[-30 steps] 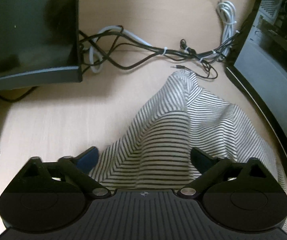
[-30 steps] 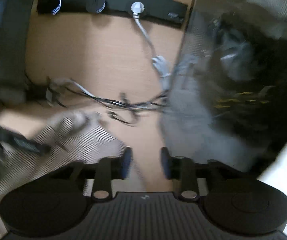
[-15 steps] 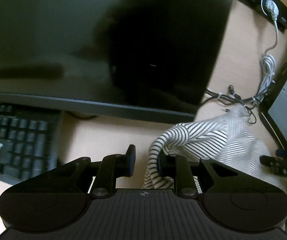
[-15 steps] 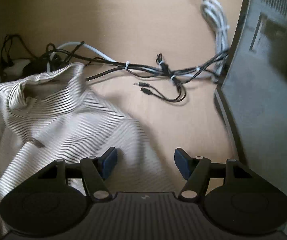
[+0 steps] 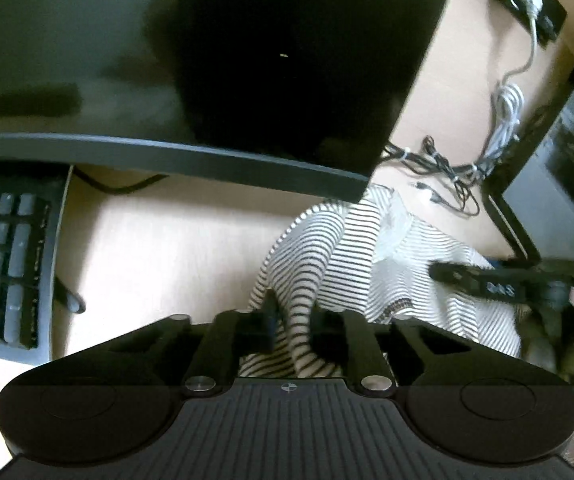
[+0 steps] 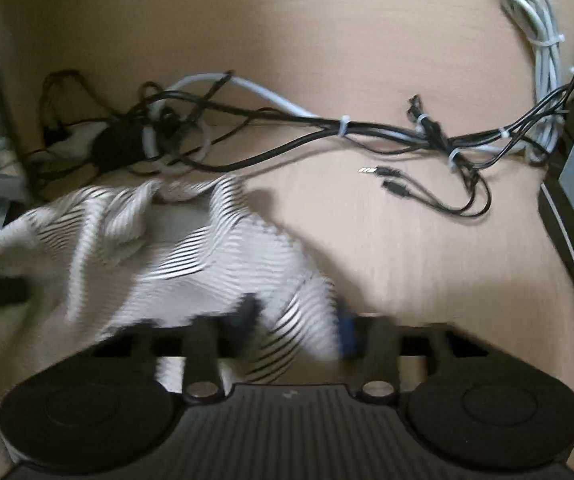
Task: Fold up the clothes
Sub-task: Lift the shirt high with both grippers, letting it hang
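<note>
A black-and-white striped garment [image 5: 367, 264] lies bunched on the light wooden desk [image 5: 167, 256]. My left gripper [image 5: 293, 320] is shut on a fold of the striped garment and holds it a little off the desk. In the right wrist view the same garment [image 6: 175, 252] spreads to the left, blurred by motion. My right gripper [image 6: 299, 320] is shut on another fold of it. The right gripper also shows in the left wrist view [image 5: 483, 280] as a dark bar over the cloth at the right.
A dark monitor [image 5: 207, 60] overhangs the desk at the back left, with a keyboard [image 5: 3, 264] at the left edge. Tangled black and white cables [image 6: 327, 128] lie behind the garment. A dark computer case [image 5: 559, 184] stands at the right.
My left gripper has closed on the garment fold and turned left toward the monitor. My right gripper was open half a second ago and has now closed on the cloth.
</note>
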`<move>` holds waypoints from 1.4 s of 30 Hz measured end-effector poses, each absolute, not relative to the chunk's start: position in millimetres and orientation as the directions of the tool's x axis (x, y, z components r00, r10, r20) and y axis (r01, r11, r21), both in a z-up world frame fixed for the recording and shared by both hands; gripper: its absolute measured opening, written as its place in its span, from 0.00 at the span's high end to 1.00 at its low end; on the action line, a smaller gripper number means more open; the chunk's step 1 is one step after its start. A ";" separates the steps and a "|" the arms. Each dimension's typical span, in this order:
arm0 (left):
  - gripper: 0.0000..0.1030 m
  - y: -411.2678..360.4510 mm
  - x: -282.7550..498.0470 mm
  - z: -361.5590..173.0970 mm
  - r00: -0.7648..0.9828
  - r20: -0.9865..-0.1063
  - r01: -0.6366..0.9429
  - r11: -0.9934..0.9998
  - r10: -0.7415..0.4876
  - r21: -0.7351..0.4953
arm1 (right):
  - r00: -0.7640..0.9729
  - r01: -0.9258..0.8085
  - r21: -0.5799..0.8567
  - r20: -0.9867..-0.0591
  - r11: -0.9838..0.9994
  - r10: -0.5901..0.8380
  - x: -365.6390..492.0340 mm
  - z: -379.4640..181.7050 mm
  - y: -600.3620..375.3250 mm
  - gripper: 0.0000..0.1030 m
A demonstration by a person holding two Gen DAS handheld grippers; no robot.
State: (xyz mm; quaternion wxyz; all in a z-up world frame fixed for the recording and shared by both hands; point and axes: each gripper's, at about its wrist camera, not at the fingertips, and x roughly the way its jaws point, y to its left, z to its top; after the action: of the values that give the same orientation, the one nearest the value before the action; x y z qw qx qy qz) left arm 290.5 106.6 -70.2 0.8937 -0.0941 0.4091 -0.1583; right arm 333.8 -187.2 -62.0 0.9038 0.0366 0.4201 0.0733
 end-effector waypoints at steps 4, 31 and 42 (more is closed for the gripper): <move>0.93 133.6 274.2 -53.4 0.681 -0.637 0.147 0.920 -0.361 -0.363 | 0.714 -0.156 0.174 -0.660 0.972 0.233 287.9 -10.3 -192.8 0.91; 0.11 46.6 139.8 -6.8 0.865 -0.277 0.481 0.849 -0.418 0.221 | 0.978 -0.208 -0.346 -0.079 0.915 0.193 63.1 156.7 -151.9 0.93; 0.07 14.1 119.4 17.2 0.789 -0.102 0.604 0.734 -0.606 0.311 | 0.940 -0.288 -0.387 0.061 0.876 0.336 3.8 231.3 -132.0 0.93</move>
State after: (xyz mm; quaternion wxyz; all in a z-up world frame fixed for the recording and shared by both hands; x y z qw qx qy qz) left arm 119.4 14.1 17.2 0.9311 0.1657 -0.0030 -0.3250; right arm 3.8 -132.0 231.3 0.9663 -0.1899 -0.0632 0.1616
